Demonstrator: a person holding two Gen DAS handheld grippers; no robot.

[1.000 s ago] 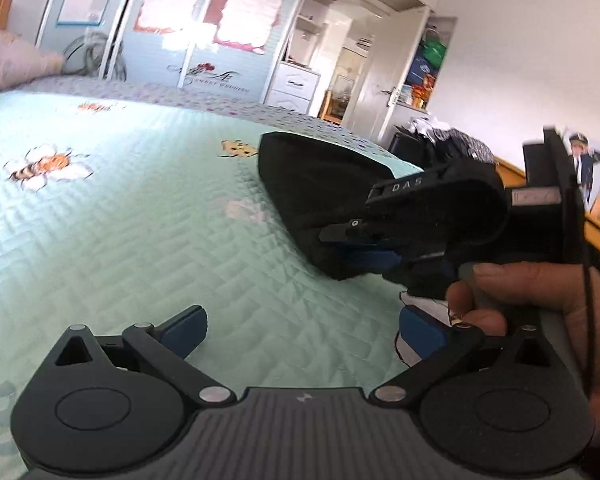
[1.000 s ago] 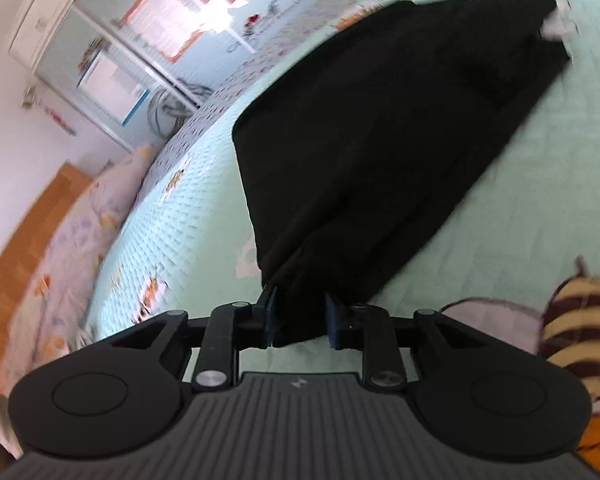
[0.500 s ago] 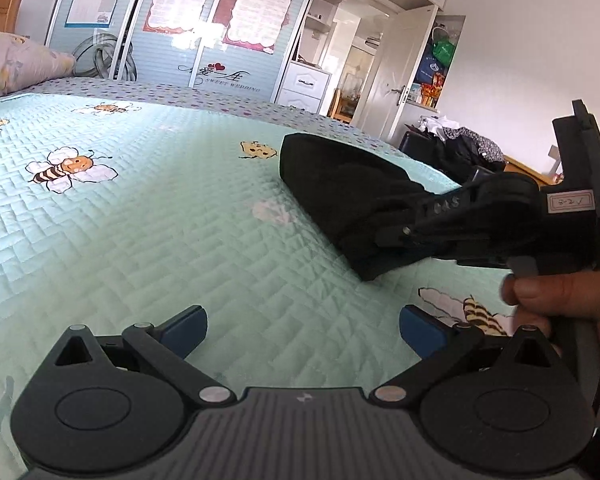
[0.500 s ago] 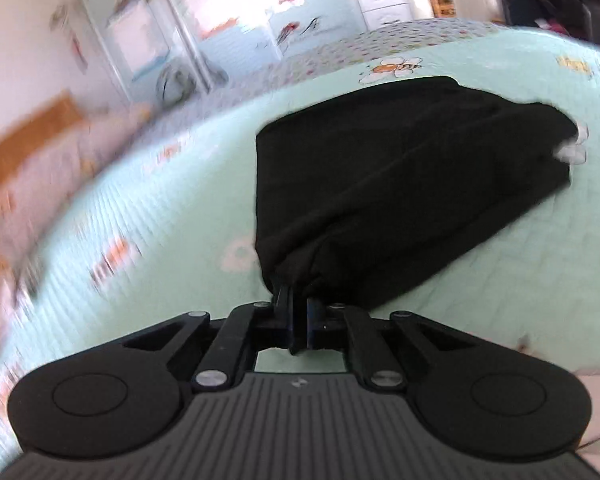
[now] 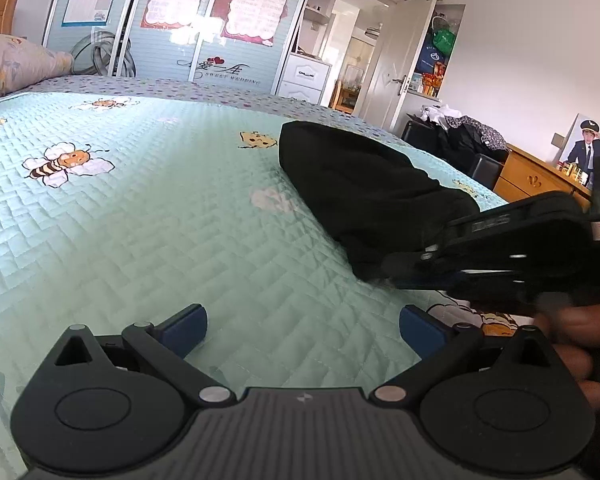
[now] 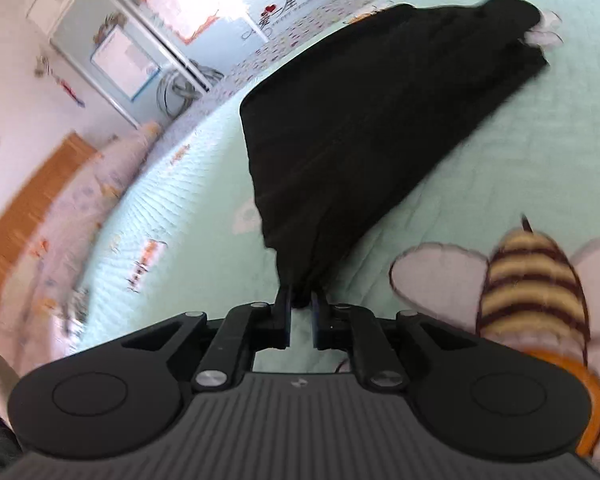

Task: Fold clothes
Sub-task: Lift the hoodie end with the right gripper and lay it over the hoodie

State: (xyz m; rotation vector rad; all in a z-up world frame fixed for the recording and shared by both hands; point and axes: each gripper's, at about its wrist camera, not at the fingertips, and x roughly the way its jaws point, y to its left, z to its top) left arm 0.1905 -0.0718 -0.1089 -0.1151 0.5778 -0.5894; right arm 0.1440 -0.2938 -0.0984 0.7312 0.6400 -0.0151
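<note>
One bed point(image 5: 148, 216) under a mint bee-print quilt carries a black garment point(image 5: 364, 188), spread toward its far right edge. Right tongs point(image 6: 301, 312) are clamped on the garment's bunched near end. Left tongs point(image 5: 303, 326) gape wide over bare quilt, gripping nothing.

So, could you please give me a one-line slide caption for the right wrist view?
Right gripper pinches one end of a black garment spread across a bee-print bedspread.

Left claw point(image 5: 303, 330) agape, right claw point(image 6: 301, 304) clamped.
</note>
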